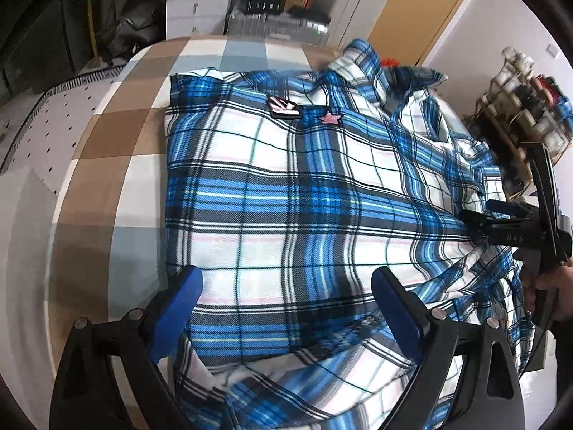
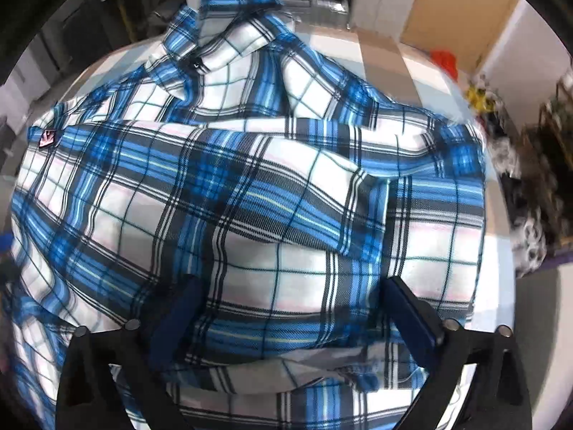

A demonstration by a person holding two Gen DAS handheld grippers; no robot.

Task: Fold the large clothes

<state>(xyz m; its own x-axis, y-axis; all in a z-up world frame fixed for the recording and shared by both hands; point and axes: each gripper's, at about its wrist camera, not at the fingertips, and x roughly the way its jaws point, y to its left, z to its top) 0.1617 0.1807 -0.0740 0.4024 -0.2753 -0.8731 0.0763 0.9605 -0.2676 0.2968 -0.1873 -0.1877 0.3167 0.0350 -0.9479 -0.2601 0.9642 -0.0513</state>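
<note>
One surface (image 1: 118, 136) under a checked cloth. Carries one plaid shirt (image 1: 286, 179), lying across the middle, collar at the far end, hem nearest the cameras, right side rumpled and bunched.

Looks like mid-fold: a panel of cloth apparently laid over the front already, seen from the right wrist view, yet not squared into a neat rectangle. Probably a pause between grasps.

Two tools. Left hand-held gripper (image 1: 286, 308): released, jaws spread wide above the near hem, nothing pinched. Right hand-held gripper (image 2: 290, 308): likewise released, jaws wide over the lower right part of the shirt, pads not pressing on cloth. Cannot tell from the left wrist view whether a fingertip touches the creased cloth there.

Next move likely calls for lowering both onto one edge, pinching it at two well-separated spots, and carrying it over evenly, with the bunched right side smoothed first.

Two patches on the chest: one striped badge (image 1: 283, 107), one pink star (image 1: 329, 118), just beside each other.
</note>
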